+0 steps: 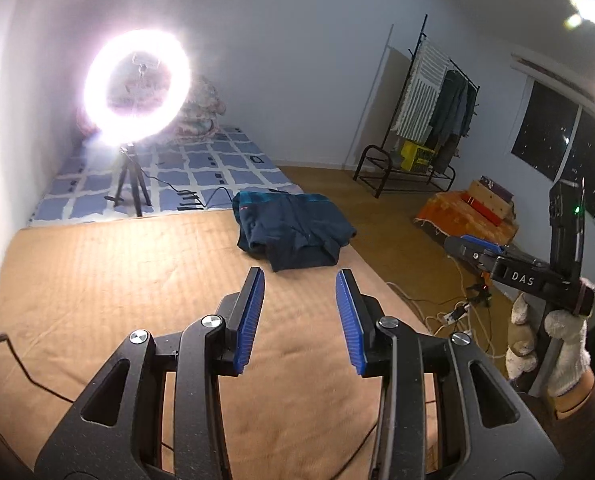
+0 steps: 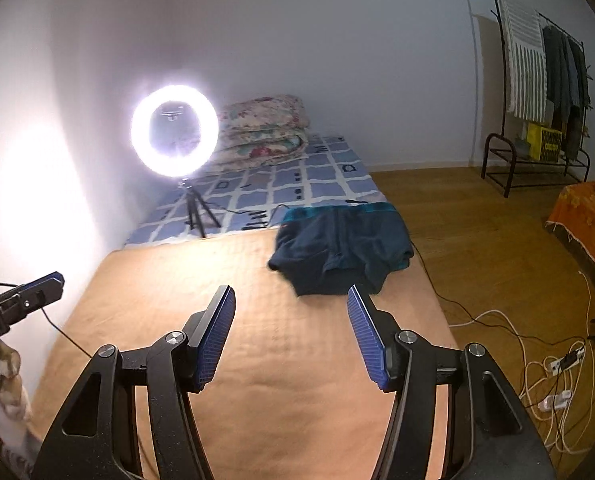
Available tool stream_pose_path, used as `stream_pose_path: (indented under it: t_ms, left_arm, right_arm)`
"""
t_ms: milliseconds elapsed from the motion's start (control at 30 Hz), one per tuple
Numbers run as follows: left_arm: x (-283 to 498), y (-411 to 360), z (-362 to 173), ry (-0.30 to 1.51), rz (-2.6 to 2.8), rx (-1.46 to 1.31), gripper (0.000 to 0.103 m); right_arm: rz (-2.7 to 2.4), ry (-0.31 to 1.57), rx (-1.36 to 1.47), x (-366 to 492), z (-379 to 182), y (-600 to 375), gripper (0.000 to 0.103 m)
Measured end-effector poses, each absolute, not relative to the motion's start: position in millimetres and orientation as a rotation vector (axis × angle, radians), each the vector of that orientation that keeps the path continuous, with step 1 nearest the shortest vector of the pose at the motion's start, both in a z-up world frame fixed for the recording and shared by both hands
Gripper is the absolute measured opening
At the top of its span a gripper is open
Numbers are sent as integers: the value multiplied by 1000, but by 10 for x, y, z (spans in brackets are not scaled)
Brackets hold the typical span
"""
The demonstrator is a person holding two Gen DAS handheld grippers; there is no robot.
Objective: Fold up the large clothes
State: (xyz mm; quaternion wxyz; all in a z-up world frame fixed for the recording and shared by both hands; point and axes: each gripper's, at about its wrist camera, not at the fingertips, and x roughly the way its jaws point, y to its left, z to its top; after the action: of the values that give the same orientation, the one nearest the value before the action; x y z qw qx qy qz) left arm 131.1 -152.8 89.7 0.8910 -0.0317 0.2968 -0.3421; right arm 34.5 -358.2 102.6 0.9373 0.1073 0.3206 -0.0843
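Dark blue garment, folded into a rough bundle with a teal band along its far side, lying at the far right corner of the tan mat, touching the edge of the blue checked mattress behind. Left gripper held above the mat's middle, blue-padded jaws apart, nothing between them. Right gripper likewise above the mat, jaws spread wider and empty, well short of the garment. Ring light on a tripod standing on the mattress near the left wall, beside a folded floral quilt. Clothes rack by the far wall, across the wooden floor. White cables tangled on the floor at right.
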Motion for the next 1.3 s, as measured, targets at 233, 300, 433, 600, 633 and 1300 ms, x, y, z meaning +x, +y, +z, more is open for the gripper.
stream_pose_path:
  t_ms: [233, 300, 433, 600, 633, 1300]
  left_arm:
    - [706, -1456, 911, 531, -684, 18, 37]
    - [626, -1437, 891, 521, -681, 23, 37]
    - [538, -1412, 857, 508, -667, 37, 37]
    - [464, -1397, 766, 492, -631, 56, 71]
    - [446, -1393, 753, 487, -623, 57, 72]
    - [358, -1433, 624, 443, -508, 162, 103]
  right_arm:
    - [-153, 623, 218, -26, 1040, -3296, 59]
    - [-157, 616, 207, -91, 1030, -3241, 59]
    - [-157, 599, 194, -230, 976, -3139, 59]
    - [-165, 594, 167, -261, 854, -3070, 59]
    - [-164, 597, 157, -267, 837, -3048, 59]
    - [-299, 589, 136, -364, 590, -3060, 81]
